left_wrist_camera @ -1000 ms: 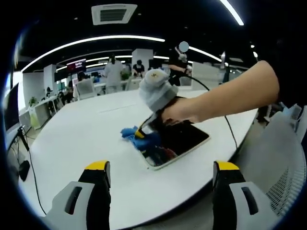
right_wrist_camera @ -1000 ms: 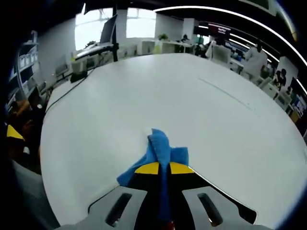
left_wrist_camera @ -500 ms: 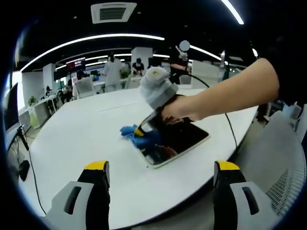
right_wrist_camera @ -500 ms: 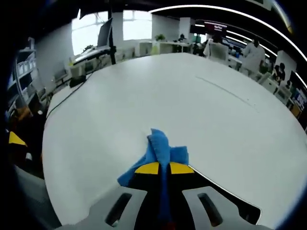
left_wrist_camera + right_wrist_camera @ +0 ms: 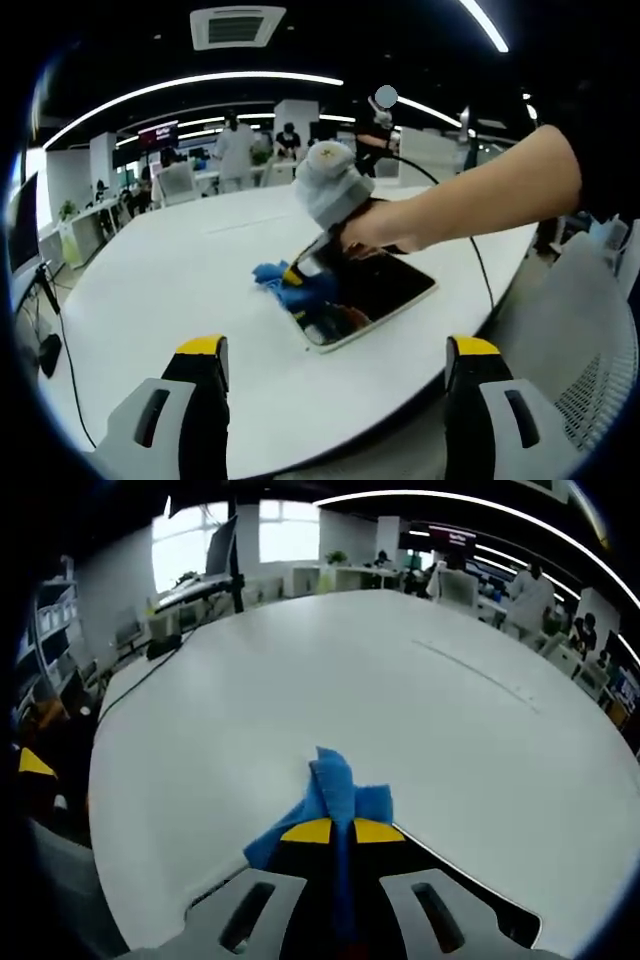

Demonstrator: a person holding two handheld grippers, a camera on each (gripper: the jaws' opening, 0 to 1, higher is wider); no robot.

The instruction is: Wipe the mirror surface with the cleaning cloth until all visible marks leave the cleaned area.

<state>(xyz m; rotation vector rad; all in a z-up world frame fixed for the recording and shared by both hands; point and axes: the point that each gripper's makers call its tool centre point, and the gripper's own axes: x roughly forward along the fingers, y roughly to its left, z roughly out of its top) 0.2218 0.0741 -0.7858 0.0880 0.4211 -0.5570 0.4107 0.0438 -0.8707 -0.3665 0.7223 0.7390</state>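
In the left gripper view, the left gripper [image 5: 335, 365] hangs nearest, its two yellow-tipped jaws spread wide with nothing between them, above the near edge of the white table [image 5: 160, 290]. Beyond it the mirror [image 5: 372, 292] lies flat near that edge, a dark rectangle with a pale frame. The blue cloth [image 5: 288, 286] sits bunched at the mirror's left corner, partly on the glass and partly spilling onto the table. The right gripper [image 5: 300, 272] presses down there, tilted, its jaws pinched on the cloth, gripped by a hand [image 5: 372, 228] whose bare forearm reaches in from the right (a black cable trails off behind it). A grey mesh chair [image 5: 590, 340] stands at the right edge.

In the right gripper view, the right gripper [image 5: 333, 832] has its yellow tips closed tight together on the cloth [image 5: 330, 798], which fans out ahead of them onto the table [image 5: 400, 690]. A dark strip of the mirror [image 5: 470, 905] shows under the jaws at lower right. Farther off are desks, monitors and several people in an open office.
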